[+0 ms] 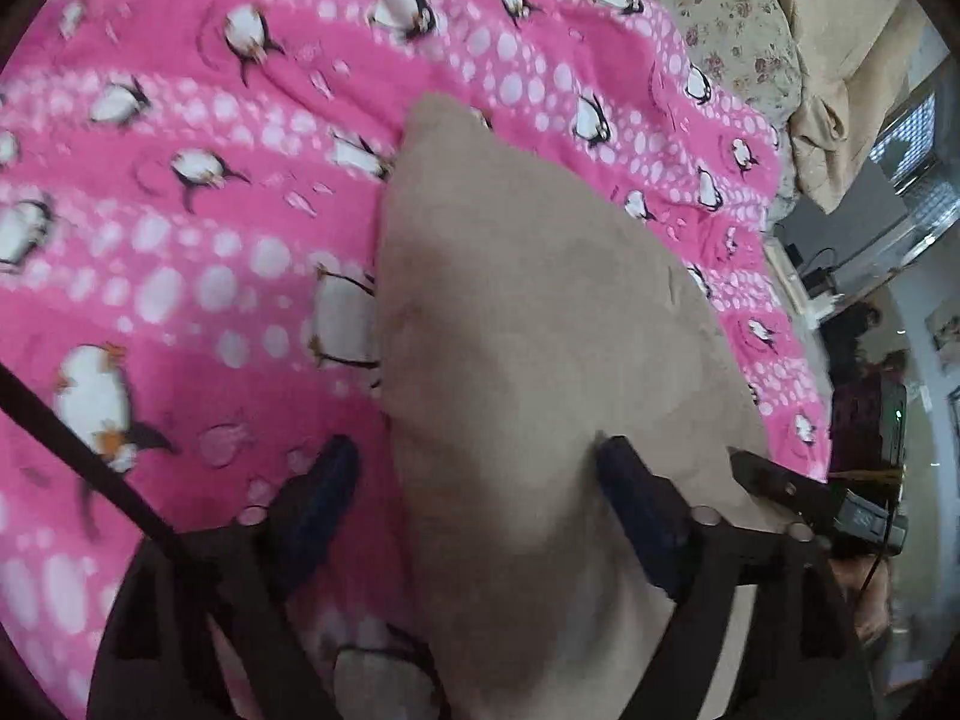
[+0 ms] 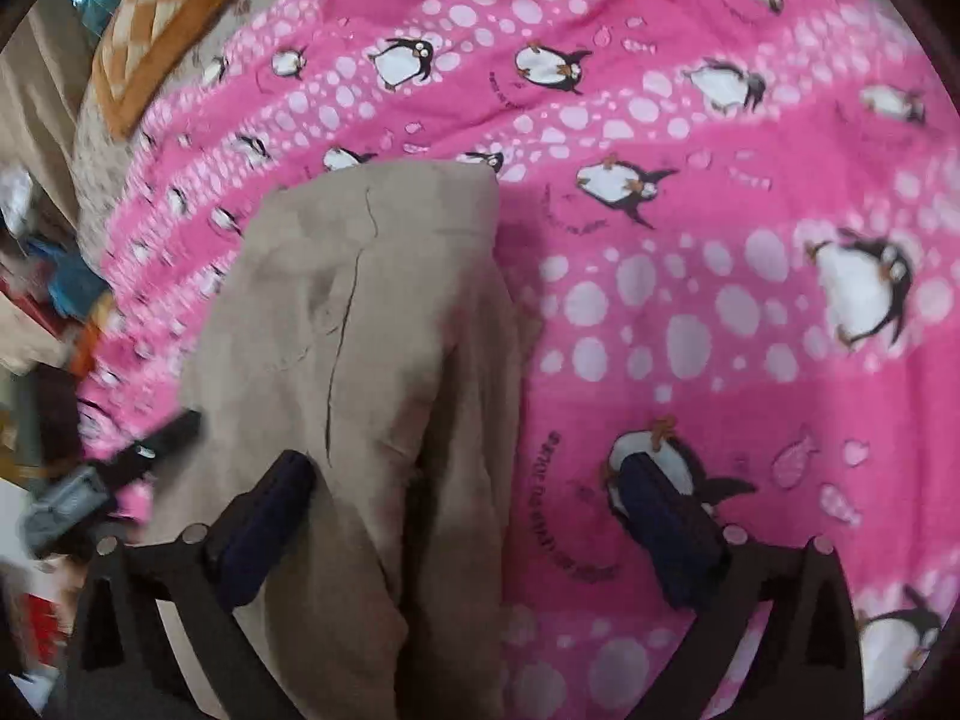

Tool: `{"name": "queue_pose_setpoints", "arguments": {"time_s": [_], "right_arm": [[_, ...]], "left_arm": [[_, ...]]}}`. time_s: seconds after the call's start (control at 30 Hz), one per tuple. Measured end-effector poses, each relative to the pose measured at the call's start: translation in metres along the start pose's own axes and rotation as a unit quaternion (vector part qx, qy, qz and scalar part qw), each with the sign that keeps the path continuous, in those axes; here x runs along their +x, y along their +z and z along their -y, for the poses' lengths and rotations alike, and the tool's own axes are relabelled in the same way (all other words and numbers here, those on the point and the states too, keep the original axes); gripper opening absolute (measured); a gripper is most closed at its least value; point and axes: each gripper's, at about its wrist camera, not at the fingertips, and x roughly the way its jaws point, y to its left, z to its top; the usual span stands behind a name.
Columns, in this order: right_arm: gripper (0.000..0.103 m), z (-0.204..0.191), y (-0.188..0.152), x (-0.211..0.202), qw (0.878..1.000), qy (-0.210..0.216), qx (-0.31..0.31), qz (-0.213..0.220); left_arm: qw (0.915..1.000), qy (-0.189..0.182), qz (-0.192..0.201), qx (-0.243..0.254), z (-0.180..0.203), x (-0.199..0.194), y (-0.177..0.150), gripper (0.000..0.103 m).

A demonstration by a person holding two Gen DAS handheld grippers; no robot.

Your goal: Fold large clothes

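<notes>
A beige garment lies folded on a pink penguin blanket. My left gripper is open, its dark blue pads wide apart over the garment's near end. In the right wrist view the same garment shows as a long folded strip with a seam line. My right gripper is open too, one pad over the cloth's left part, the other over the pink blanket. The other gripper's tip shows at the garment's right edge, and likewise at the left in the right wrist view.
A floral bedspread and beige curtain lie beyond the blanket. An orange checked pillow sits at the bed's far left corner. Cluttered room items stand past the bed's left edge.
</notes>
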Motion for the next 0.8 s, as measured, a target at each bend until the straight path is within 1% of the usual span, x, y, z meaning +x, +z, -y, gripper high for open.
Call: {"name": "queue_pose_setpoints", "arguments": {"time_s": [0.03,0.07,0.1,0.13,0.2,0.23,0.3,0.37,0.4,0.43,0.47,0.5,0.53,0.57,0.6,0.63,0.67,0.7,0.77,0.8], "right_arm": [[0.094,-0.005,-0.002,0.002,0.998,0.054,-0.015,-0.014],[0.092,-0.008,-0.005,0.005,0.997,0.067,-0.021,-0.021],[0.089,-0.008,-0.005,0.006,0.998,0.048,-0.026,-0.016],[0.089,-0.005,-0.003,0.003,1.0,0.023,-0.021,-0.001],[0.09,0.004,-0.001,-0.001,1.0,0.012,0.008,0.02],[0.091,0.006,-0.002,0.001,0.999,0.022,0.016,0.019],[0.098,0.003,-0.004,0.006,0.999,0.041,0.006,0.009],[0.1,-0.011,-0.008,0.012,0.997,0.072,-0.033,-0.009],[0.1,-0.012,-0.009,0.013,0.996,0.073,-0.041,-0.011],[0.1,-0.012,-0.009,0.014,0.997,0.067,-0.044,-0.007],[0.099,-0.009,-0.008,0.015,0.998,0.061,-0.032,0.005],[0.099,-0.009,-0.006,0.019,0.998,0.06,-0.023,0.012],[0.098,-0.011,-0.005,0.02,0.998,0.051,-0.019,0.019],[0.091,-0.016,-0.004,0.021,0.999,0.039,-0.022,0.022],[0.082,-0.021,-0.003,0.023,0.999,0.033,-0.021,0.022],[0.076,-0.023,-0.003,0.024,0.999,0.039,-0.014,0.02],[0.054,-0.023,-0.004,0.024,0.999,0.051,-0.005,0.018],[0.046,-0.027,-0.003,0.029,0.998,0.055,0.004,0.018],[0.038,-0.035,-0.004,0.028,0.999,0.044,-0.003,0.023],[0.035,-0.032,-0.006,0.026,0.999,0.046,-0.001,0.026]], "left_arm": [[1.0,-0.002,-0.001,0.009,0.001,0.002,0.001,0.071],[0.9998,-0.003,-0.004,0.018,0.004,0.003,0.003,0.073],[0.9997,-0.004,-0.006,0.025,0.005,0.005,0.003,0.073],[0.9995,-0.002,-0.007,0.029,0.006,0.006,0.003,0.073],[0.9996,-0.001,-0.003,0.029,0.007,0.005,0.002,0.074],[0.9996,0.002,-0.001,0.03,0.007,0.004,0.002,0.074],[0.9994,0.008,0.005,0.033,0.008,0.003,0.0,0.074],[0.9992,0.013,0.012,0.035,0.008,0.002,0.0,0.074],[0.999,0.017,0.016,0.038,0.01,0.001,-0.001,0.073],[0.9986,0.02,0.021,0.044,0.011,0.001,-0.002,0.069],[0.9981,0.023,0.028,0.051,0.013,0.0,-0.004,0.059],[0.9972,0.024,0.036,0.061,0.016,-0.001,-0.006,0.054],[0.9956,0.039,0.044,0.073,0.021,-0.002,-0.009,0.047],[0.9937,0.052,0.051,0.086,0.026,-0.002,-0.011,0.038],[0.9916,0.062,0.059,0.096,0.03,-0.002,-0.013,0.032],[0.9901,0.07,0.065,0.103,0.033,-0.003,-0.014,0.025],[0.9879,0.079,0.072,0.112,0.037,-0.003,-0.016,0.019],[0.986,0.085,0.079,0.12,0.04,-0.004,-0.017,0.016],[0.9832,0.093,0.088,0.13,0.044,-0.006,-0.018,0.01],[0.983,0.091,0.091,0.131,0.044,-0.008,-0.018,0.008]]}}
